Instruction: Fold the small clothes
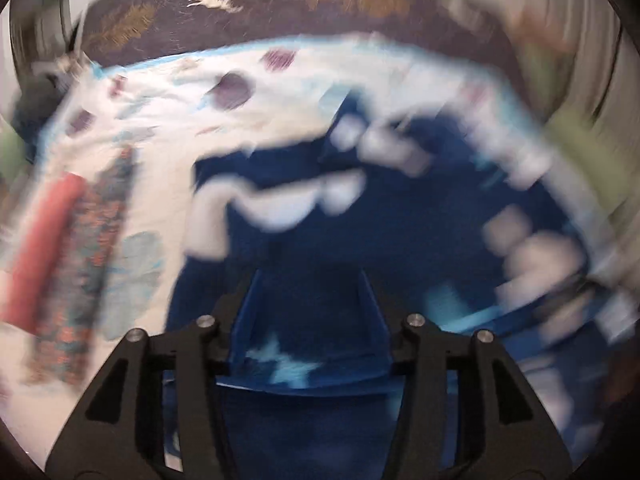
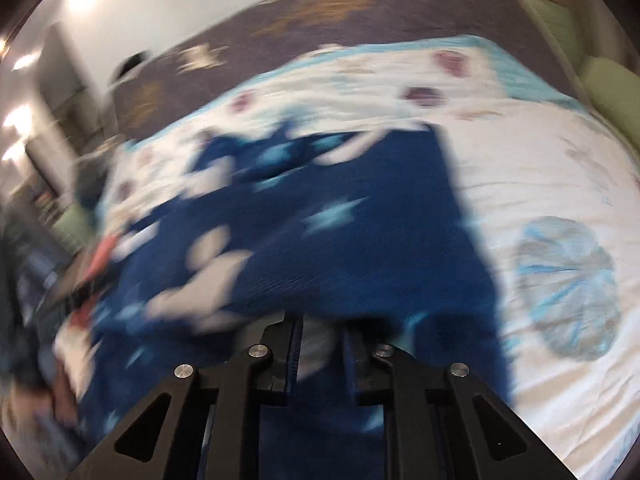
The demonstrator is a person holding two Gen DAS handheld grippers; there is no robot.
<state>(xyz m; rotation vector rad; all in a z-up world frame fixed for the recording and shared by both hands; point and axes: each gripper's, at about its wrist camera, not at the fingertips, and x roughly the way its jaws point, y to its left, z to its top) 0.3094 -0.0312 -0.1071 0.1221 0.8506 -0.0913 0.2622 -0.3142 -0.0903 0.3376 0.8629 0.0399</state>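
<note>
A dark blue garment [image 1: 304,236] with light-blue stars and white shapes lies spread on the white printed bedsheet [image 1: 160,128]. Both views are blurred by motion. In the left wrist view my left gripper [image 1: 310,280] stands open just over the garment. Its blue fingers [image 1: 248,320] are well apart, with starred cloth showing between them low down. In the right wrist view the same garment [image 2: 360,240] fills the middle. My right gripper [image 2: 322,326] is shut on a bunched fold of it, blue and white cloth pinched between the narrow jaws.
A red roll [image 1: 44,248] and a patterned folded cloth [image 1: 92,260] lie on the sheet left of the garment. A dark purple blanket with deer figures [image 2: 320,8] covers the far end of the bed. Green pillows [image 2: 612,80] line the right side. Bare sheet [image 2: 540,152] lies right of the garment.
</note>
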